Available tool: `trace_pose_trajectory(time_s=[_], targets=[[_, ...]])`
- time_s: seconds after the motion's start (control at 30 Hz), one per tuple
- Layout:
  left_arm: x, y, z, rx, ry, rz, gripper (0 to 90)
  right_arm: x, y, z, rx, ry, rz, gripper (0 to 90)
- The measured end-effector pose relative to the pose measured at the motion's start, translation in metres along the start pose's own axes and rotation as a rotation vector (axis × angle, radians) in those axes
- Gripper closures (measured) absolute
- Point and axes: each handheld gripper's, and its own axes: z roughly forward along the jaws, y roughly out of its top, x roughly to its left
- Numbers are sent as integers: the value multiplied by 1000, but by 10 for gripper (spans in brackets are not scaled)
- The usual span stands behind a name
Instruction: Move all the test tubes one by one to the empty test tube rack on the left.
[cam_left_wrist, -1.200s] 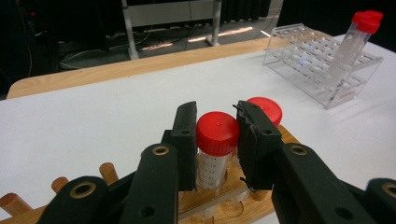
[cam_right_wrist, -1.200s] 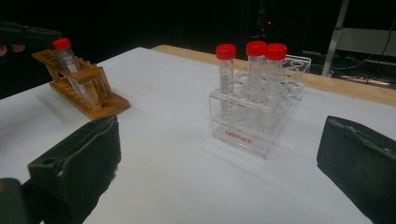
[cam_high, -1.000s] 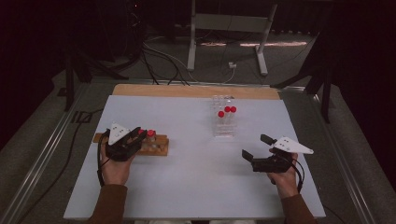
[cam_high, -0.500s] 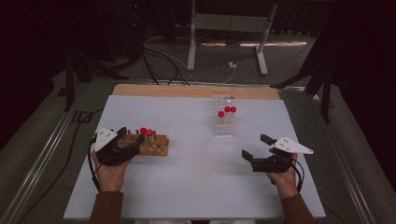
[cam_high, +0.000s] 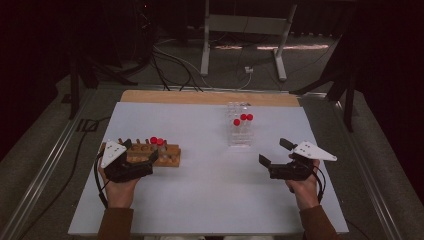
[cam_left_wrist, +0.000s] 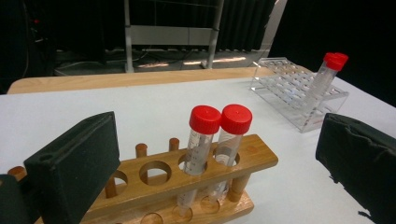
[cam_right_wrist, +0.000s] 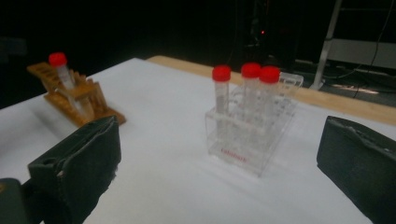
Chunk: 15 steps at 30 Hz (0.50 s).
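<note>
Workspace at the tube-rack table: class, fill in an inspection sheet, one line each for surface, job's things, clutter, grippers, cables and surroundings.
Surface: white tabletop with a bare wooden strip along its far edge.
Job's things: wooden test-tube rack holds two red-capped clear tubes, side by side and upright; clear plastic rack holds three red-capped tubes.
Clutter: nothing seen.
Grippers: left gripper, beside the wooden rack, has just been opening, jaws wide, nothing between them; right gripper open and empty, short of the plastic rack.
Cables: black cable loops from the left gripper; more lie on the floor beyond.
Surroundings: dark room, grey metal stand behind the table.
</note>
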Motion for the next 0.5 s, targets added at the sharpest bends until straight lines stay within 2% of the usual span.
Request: trace_pose_trajectory(time_s=[0.1,0.2,0.33,0.5], targets=[[-1,-2,0,10,1,-1,6,-3,8,5,-20,-9,13,0],[-1,0,1,33,-27,-13,6,-6,14,14,-14,-18,18,0],[-4,2,-2,9,-40,-6,6,-9,22,29,-5,-33,14,0],[-7,4,-3,-15,-49,-13,6,-15,29,47,6,-79,17,24]])
